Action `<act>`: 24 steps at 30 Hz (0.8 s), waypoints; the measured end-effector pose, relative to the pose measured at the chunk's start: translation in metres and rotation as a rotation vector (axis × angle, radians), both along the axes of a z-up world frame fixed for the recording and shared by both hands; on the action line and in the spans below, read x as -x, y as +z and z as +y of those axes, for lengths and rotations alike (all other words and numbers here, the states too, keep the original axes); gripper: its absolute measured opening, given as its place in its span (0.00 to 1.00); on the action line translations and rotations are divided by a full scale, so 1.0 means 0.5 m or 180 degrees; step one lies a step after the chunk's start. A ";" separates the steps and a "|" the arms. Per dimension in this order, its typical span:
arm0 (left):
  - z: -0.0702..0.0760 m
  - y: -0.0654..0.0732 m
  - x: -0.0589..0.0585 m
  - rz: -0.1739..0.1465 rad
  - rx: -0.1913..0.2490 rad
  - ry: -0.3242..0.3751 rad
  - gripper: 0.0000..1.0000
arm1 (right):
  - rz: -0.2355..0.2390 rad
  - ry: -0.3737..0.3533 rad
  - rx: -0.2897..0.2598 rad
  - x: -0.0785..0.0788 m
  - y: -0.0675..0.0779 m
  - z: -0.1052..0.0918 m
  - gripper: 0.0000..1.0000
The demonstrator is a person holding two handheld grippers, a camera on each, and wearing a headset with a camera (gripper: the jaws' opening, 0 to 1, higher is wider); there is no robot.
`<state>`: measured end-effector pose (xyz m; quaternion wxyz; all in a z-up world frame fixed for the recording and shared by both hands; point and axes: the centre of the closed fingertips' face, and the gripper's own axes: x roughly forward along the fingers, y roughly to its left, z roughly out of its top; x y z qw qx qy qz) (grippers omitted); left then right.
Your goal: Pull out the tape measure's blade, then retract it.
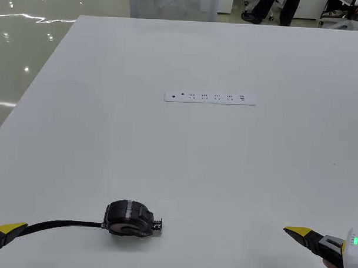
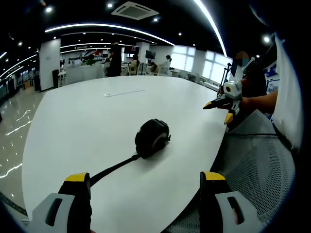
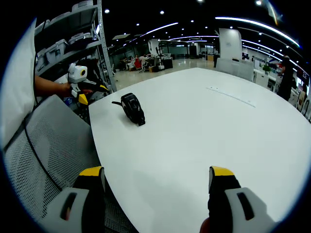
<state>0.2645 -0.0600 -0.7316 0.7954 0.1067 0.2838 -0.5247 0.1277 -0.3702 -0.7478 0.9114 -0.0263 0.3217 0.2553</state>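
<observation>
See tape measure (image 1: 129, 219) lying L-R on table (image 1: 225, 159), hook end toward R gripper (image 3: 158, 172), strap (image 1: 64, 225) toward L gripper (image 2: 146, 178). Holding both low at near edge, jaws wide, empty.

Broad white desk (image 1: 236, 171), a white power strip (image 1: 209, 98) lying mid-frame. Glossy floor (image 1: 23, 52) at upper left catches glare. Curved ceiling light strips (image 2: 121, 30) overhead; metal shelving (image 3: 68, 43) upper left.

Nothing written can be read here: no word, brand or number. The white power strip (image 1: 209, 98) on the counter (image 1: 254, 172) carries small dark marks, too small to make out. The black tape measure (image 1: 129, 219) has a case too blurred to show any label.
</observation>
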 end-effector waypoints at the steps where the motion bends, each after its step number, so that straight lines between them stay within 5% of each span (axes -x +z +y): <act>1: 0.000 0.000 0.000 -0.0001 -0.0003 -0.0003 0.90 | -0.0004 0.0000 -0.0002 -0.001 0.000 0.000 0.89; 24: -0.049 0.015 -0.005 -0.0021 0.0055 -0.0234 0.90 | -0.0004 0.0093 -0.0046 -0.014 -0.008 0.020 0.89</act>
